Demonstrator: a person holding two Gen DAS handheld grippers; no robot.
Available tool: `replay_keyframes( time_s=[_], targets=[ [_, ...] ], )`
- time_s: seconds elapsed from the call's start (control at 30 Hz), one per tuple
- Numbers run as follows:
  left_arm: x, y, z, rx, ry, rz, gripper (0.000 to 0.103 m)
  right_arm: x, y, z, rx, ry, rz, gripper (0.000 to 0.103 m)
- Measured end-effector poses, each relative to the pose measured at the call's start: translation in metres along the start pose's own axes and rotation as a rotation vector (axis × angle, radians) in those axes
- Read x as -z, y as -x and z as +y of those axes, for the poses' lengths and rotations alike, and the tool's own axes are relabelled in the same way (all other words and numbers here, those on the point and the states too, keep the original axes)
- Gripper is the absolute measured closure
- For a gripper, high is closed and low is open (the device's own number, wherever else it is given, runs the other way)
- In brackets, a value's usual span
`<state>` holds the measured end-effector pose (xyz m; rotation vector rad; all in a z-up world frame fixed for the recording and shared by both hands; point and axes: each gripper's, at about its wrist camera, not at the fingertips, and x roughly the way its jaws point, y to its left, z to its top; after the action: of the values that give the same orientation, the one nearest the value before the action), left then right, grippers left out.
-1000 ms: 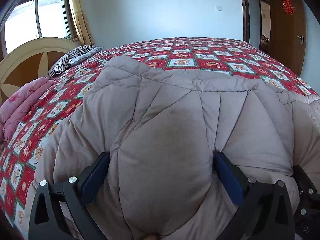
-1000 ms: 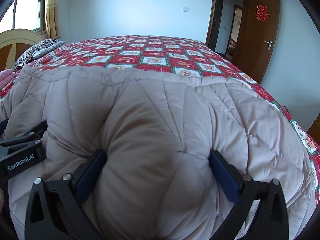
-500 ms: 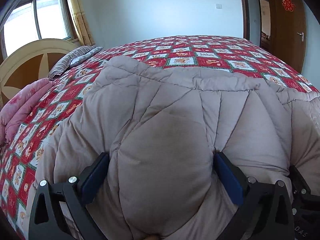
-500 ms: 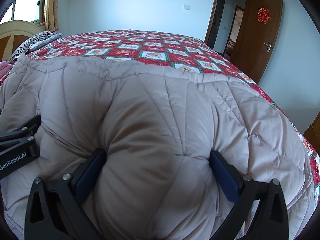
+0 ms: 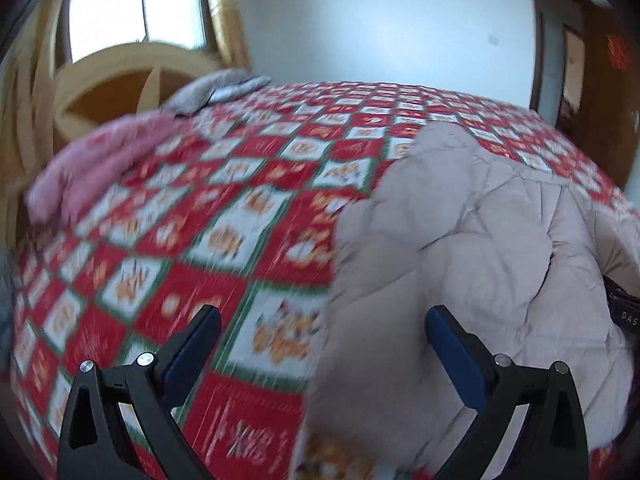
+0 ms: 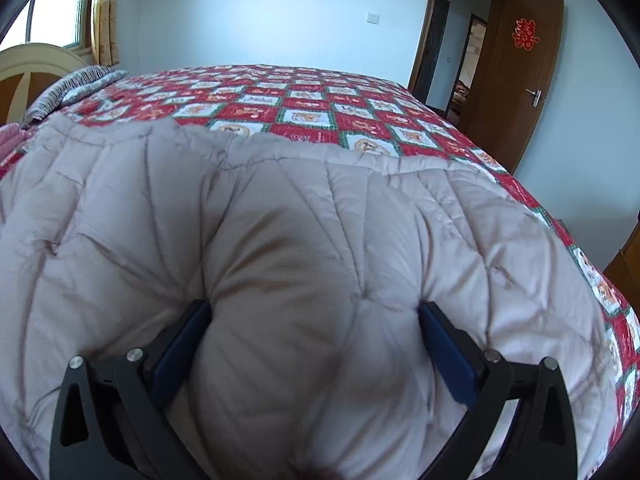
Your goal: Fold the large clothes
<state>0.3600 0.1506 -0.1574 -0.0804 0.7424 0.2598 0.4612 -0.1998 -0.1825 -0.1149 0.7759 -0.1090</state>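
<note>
Quilt (image 6: 304,240) bulges between right gripper (image 6: 314,344) fingers, gripped; left gripper (image 5: 322,344) spread empty over bedspread (image 5: 224,240)

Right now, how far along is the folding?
Done: the quilt looks part-folded, a thick bundle on the bedspread. In hand: the right gripper pinches a bulge of it, while the left gripper is open over bare bedspread. Left: probably further folds and squaring up.
</note>
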Motion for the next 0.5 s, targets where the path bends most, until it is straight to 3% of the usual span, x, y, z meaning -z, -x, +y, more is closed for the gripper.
replay_keyframes(
  time_s=[0.1, 0.2, 0.37, 0.5],
  targets=[
    [0.017, 0.006, 0.023, 0.076, 0.095, -0.008, 0.001, 0.007, 0.040, 0.002, -0.028, -0.023, -0.082, 0.000],
    [0.022, 0.003, 0.013, 0.116, 0.102, -0.012, 0.001, 0.021, 0.069, 0.016, -0.025, 0.037, -0.133, 0.000],
    [0.023, -0.011, -0.014, 0.167, 0.085, -0.009, 0.002, 0.051, 0.055, 0.027, -0.030, 0.068, -0.058, 0.000],
    [0.026, -0.024, -0.028, 0.210, 0.083, 0.009, 0.021, 0.056, 0.045, 0.030, -0.015, 0.081, -0.035, 0.000]
  ],
)
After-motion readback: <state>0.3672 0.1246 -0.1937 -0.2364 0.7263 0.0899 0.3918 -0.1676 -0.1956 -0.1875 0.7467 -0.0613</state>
